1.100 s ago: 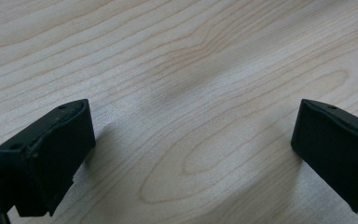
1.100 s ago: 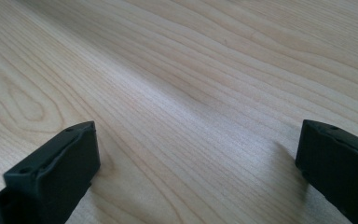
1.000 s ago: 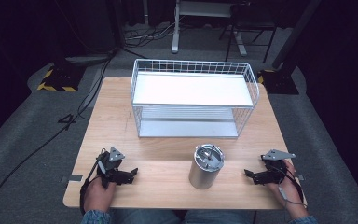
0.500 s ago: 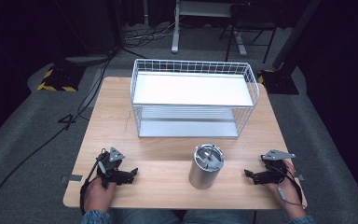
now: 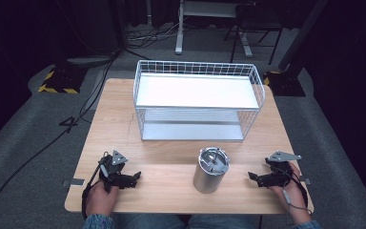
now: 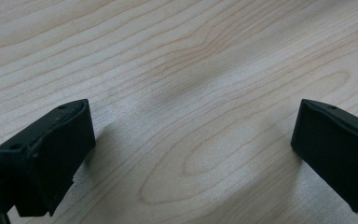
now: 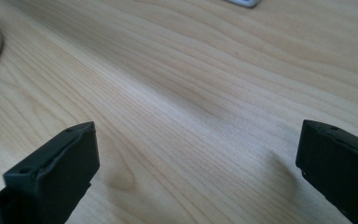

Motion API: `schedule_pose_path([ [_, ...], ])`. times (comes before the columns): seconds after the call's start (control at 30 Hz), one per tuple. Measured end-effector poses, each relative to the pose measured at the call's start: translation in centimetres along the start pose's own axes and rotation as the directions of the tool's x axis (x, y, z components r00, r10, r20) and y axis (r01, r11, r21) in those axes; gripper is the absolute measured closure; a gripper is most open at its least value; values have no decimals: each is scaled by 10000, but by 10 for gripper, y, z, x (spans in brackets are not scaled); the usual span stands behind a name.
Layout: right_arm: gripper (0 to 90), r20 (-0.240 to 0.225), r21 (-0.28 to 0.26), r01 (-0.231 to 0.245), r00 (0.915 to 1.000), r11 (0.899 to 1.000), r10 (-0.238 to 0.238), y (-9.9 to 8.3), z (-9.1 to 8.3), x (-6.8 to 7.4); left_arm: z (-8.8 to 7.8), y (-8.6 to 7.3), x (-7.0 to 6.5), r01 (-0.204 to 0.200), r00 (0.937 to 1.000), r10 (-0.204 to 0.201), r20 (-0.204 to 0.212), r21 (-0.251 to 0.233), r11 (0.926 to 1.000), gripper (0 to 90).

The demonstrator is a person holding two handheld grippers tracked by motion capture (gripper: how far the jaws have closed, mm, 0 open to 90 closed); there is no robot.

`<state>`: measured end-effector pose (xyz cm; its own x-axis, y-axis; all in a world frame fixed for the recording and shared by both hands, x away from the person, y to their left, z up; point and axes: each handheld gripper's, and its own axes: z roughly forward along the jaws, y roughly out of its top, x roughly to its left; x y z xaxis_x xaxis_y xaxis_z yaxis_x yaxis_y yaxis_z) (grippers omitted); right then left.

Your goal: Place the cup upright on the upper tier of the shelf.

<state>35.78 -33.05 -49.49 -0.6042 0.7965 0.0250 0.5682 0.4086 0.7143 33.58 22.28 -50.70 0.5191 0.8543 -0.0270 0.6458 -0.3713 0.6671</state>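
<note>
Handling note: stainless tumbler, both grippers idle and wide apart

The wooden table (image 5: 124, 129) carries a two-tier white wire rack (image 5: 198, 102) at its far half; the lidded stainless tumbler (image 5: 210, 170) stands upright in front of the rack, between your hands and apart from both. Treat the tumbler as rigid, moderately heavy and slick on its polished wall, so take hold across the mid-body, below the lid, and squeeze squarely. The left gripper (image 5: 134, 176) and the right gripper (image 5: 251, 177) rest low on the table, jaws spread wide, holding nothing.
</note>
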Motion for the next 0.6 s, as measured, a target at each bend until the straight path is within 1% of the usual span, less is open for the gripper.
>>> schedule_pose_path([
  [0.03, 0, 0, 0, 0, 10000, 10000, 0, 0, 0, 0, 0, 0, 0, 0, 10000, 0, 0, 0, 10000, 0],
  [0.07, 0, -30, -75, 98, 9999, 9999, -98, 3, -7, 2, 0, 0, 0, -29, 10000, 29, 18, 14, 10000, 0],
  [0.1, 0, -30, -75, 98, 9999, 9999, -98, 3, -7, 2, 0, 0, 0, -12, 10000, 12, 9, 9, 10000, 0],
  [0.13, 0, -62, -87, 163, 9998, 9998, -164, 7, -13, 5, 0, 0, 1, -46, 10000, 46, 32, 38, 10000, 0],
  [0.17, 0, -62, -87, 163, 9998, 9998, -164, 7, -13, 5, 0, 0, 1, -46, 10000, 46, 32, 38, 10000, 0],
  [0.23, 0, -127, -141, 222, 9997, 9997, -224, 12, -18, 8, 0, 0, 1, -43, 10000, 43, 38, 20, 10000, 0],
  [0.27, 0, -217, -257, 307, 9993, 9992, -313, 16, -23, 12, 0, 0, 0, -19, 10000, 19, 22, 4, 10000, 0],
  [0.3, 0, -217, -257, 307, 9993, 9992, -313, 16, -23, 12, 0, 0, 0, -19, 10000, 19, 22, 4, 10000, 0],
  [0.33, 0, -359, -243, 356, 9987, 9991, -365, 21, -27, 16, 0, 0, 0, -18, 10000, 18, 21, 2, 10000, 0],
  [0.37, 0, -359, -243, 356, 9987, 9991, -365, 21, -27, 16, 0, 0, 0, -18, 10000, 18, 21, 2, 10000, 0],
  [0.4, 0, -654, -22, 363, 9972, 9993, -363, 25, -30, 20, 0, 0, 0, -17, 10000, 17, 22, 1, 10000, 0],
  [0.5, 0, -790, -13, 492, 9957, 9988, -492, 29, -34, 24, 0, 0, 1, -37, 10000, 37, 16, 4, 10000, 0],
  [0.57, 0, -877, -267, 578, 9943, 9980, -600, 34, -39, 28, 0, 0, 1, -38, 10000, 38, 18, 2, 10000, 0],
  [0.6, 0, -969, -475, 646, 9929, 9968, -689, 38, -43, 32, 0, 0, 0, -36, 10000, 36, 16, 5, 10000, 0],
])
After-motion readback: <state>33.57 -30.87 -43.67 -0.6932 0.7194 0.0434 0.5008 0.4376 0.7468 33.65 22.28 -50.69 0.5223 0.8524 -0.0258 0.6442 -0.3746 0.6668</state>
